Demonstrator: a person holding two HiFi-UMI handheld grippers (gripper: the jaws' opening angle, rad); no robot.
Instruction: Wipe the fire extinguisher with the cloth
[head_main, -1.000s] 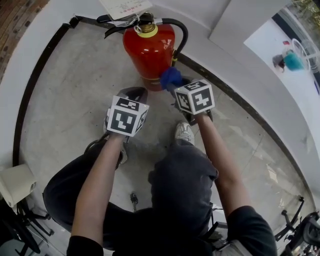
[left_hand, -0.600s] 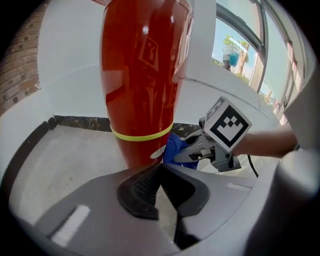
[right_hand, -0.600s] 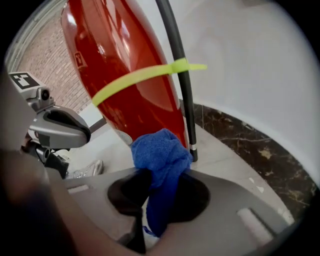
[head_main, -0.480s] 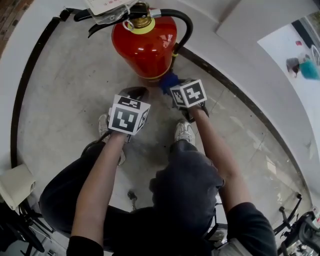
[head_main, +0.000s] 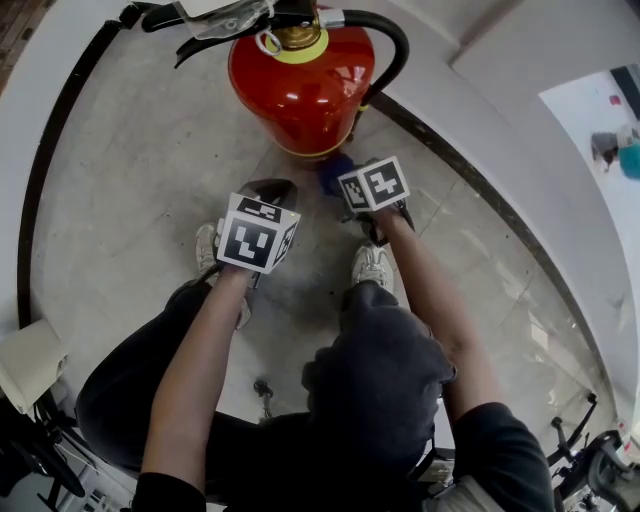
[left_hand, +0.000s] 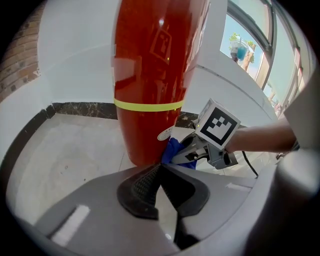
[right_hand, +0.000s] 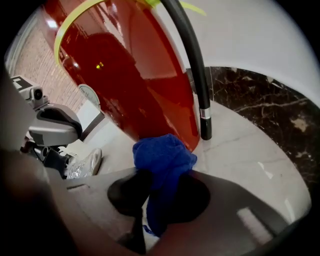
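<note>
Right gripper (right_hand: 160, 200) has come down the fire extinguisher (head_main: 300, 90) over the last second. The blue cloth (right_hand: 165, 155), pinched in its jaws, is now low on the red tank, by the black hose (right_hand: 192, 70). Looks like one downward wipe stroke is nearly done. Left gripper (left_hand: 159, 170): jaws pressed together, empty, just near of the tank. Extinguisher stands far centre on a pale stone floor (head_main: 130, 180) with a dark border, in a white wall (head_main: 480, 50) corner.

Soft daylight, fisheye bending — dark vignetted corners, reflections on fire extinguisher (left_hand: 150, 75), faint shadows
</note>
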